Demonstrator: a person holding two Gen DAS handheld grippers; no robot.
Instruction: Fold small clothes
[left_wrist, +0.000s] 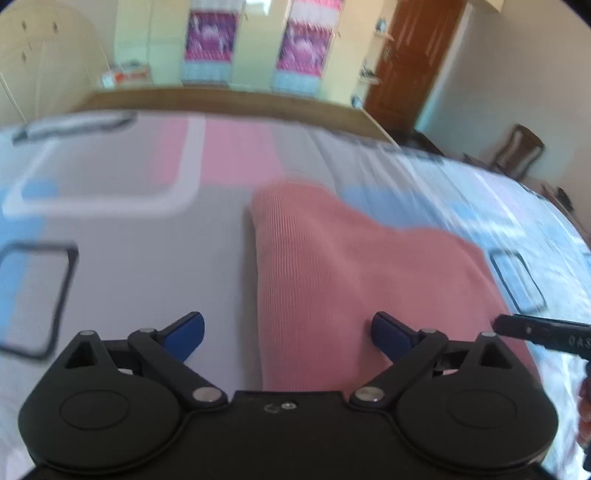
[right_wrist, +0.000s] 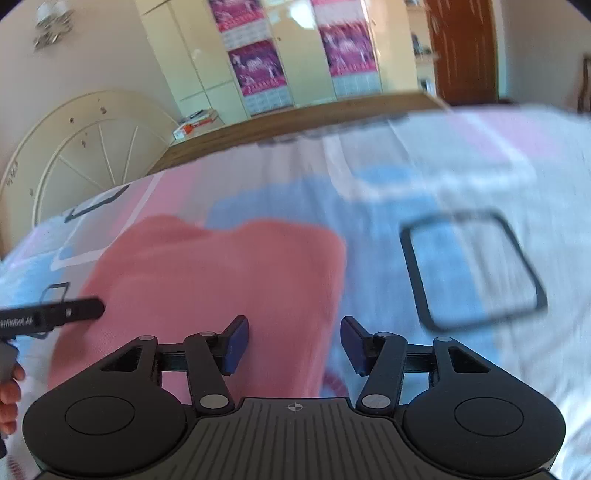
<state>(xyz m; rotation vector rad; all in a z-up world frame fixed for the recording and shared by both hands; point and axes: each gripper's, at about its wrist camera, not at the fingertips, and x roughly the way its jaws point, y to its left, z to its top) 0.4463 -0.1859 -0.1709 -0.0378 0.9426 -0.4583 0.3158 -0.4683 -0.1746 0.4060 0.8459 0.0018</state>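
- Garment (left_wrist: 332, 266) of ribbed pink knit lying flat on the bed (left_wrist: 147, 258), folded with a straight edge along its left side in the left wrist view.
- Same pink garment (right_wrist: 207, 280) showing in the right wrist view, spreading from the lower left toward the middle, right edge rounded at the far corner.
- Left gripper (left_wrist: 288, 332) hovering low over the near end of the garment, blue-padded fingers (left_wrist: 186, 332) spread wide and released, gripping nothing.
- Left finger sitting over bare bed cover, right finger (left_wrist: 391, 334) sitting over the pink fabric; touching or not, cannot tell.
- Right gripper (right_wrist: 293, 343) hanging over the garment's right edge, blue-padded fingers (right_wrist: 236, 343) parted and released, nothing between them.
- Left finger of that gripper lying over pink cloth, right finger (right_wrist: 354, 343) over the bed cover just beside the edge.
- Black tip of the right gripper poking in at the right edge of the left wrist view, beside the garment.
- Left gripper's black tip likewise reaching in at the left edge of the right wrist view, over the pink cloth.
- Bed cover showing pink, blue and white blocks with dark square outlines (right_wrist: 472, 269), much of it blurred.
- Wooden footboard (left_wrist: 229, 103), wardrobe with pink posters (right_wrist: 255, 70) and brown door (left_wrist: 413, 59) standing beyond the bed.
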